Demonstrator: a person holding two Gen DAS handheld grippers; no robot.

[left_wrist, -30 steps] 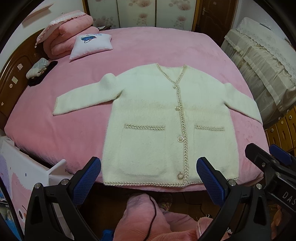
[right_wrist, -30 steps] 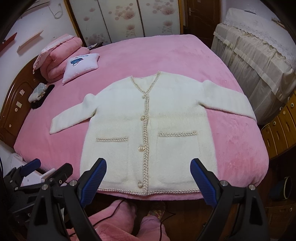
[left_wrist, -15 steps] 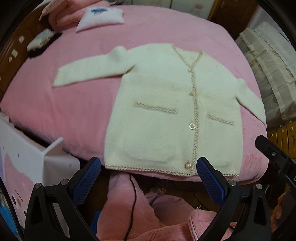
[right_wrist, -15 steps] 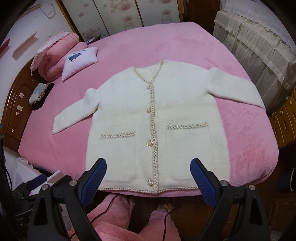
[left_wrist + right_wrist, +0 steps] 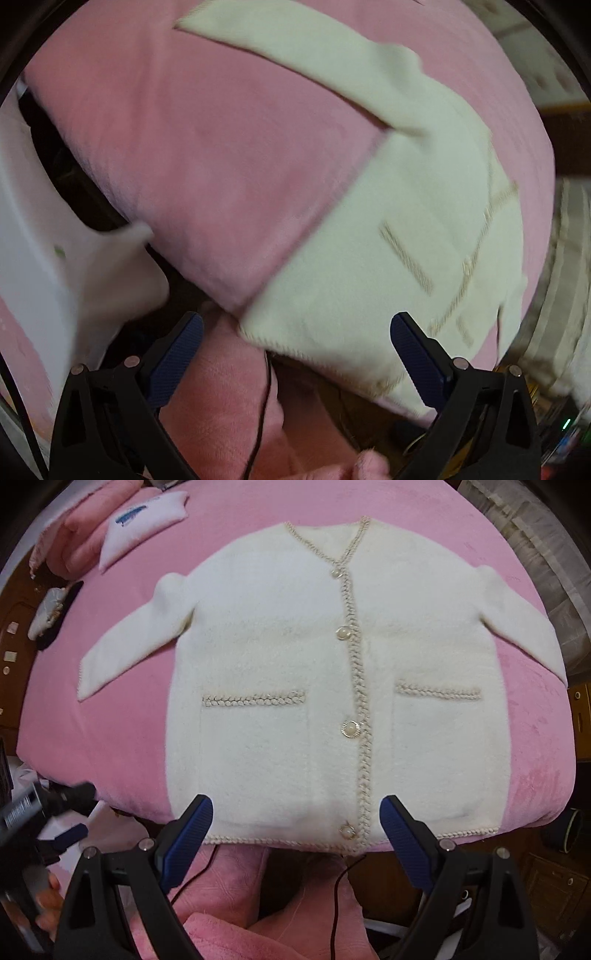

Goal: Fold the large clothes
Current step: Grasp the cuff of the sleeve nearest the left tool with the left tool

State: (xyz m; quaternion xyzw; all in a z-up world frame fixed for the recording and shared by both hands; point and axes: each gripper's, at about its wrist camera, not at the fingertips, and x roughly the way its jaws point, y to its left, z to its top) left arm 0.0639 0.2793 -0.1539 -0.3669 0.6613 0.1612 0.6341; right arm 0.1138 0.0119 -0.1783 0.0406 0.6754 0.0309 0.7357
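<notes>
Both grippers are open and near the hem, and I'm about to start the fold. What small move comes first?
Probably ease the left gripper onto the cardigan's near hem corner and close. The cardigan lies flat and buttoned on the pink blanket, ungripped; the right gripper hovers open at mid-hem.

Left wrist view is heavily motion-smeared, the cardigan (image 5: 406,258) trim streaked, colours dull. Right wrist view is sharper and evenly, softly lit with faint shadows. Both bend strongly at the edges, with black fisheye corners.
</notes>
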